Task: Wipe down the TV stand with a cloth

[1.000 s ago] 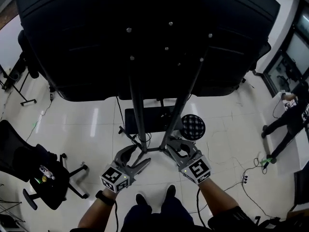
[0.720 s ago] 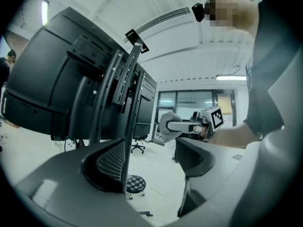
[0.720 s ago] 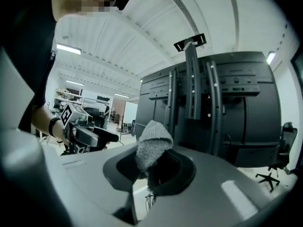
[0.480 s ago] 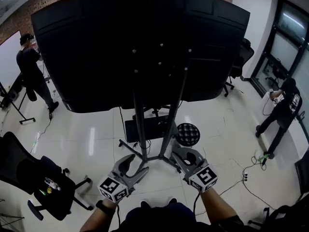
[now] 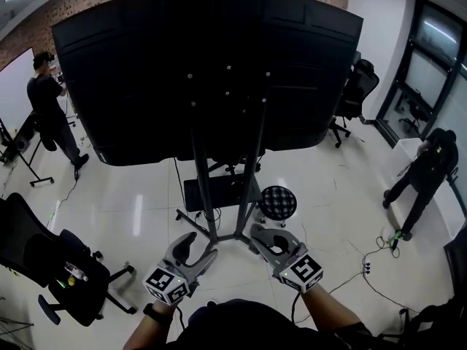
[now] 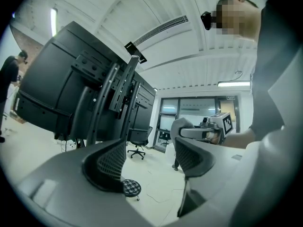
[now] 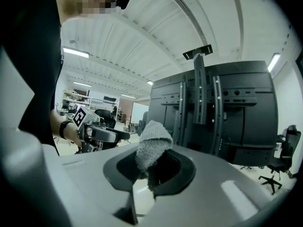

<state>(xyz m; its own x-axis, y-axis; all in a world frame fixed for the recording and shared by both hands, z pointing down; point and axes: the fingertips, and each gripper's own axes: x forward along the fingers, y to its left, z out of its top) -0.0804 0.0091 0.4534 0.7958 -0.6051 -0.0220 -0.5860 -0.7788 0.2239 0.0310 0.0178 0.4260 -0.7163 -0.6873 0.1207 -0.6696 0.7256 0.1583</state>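
Well, no wiping seems started yet. The right gripper (image 5: 261, 235) pinches the grey cloth (image 7: 152, 138) near the TV stand (image 5: 198, 173), not touching it. The left gripper (image 5: 201, 246) gapes wide, empty.

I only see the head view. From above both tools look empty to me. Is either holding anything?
Observer: Yes. The right gripper view shows the right tool shut on a grey cloth.
Operator: And the left one?
Observer: The left tool is open, nothing between its jaws; a round stool shows beyond them.
Operator: Is the cloth touching the stand?
Observer: No. The TV stand rises behind the cloth, apart from it.
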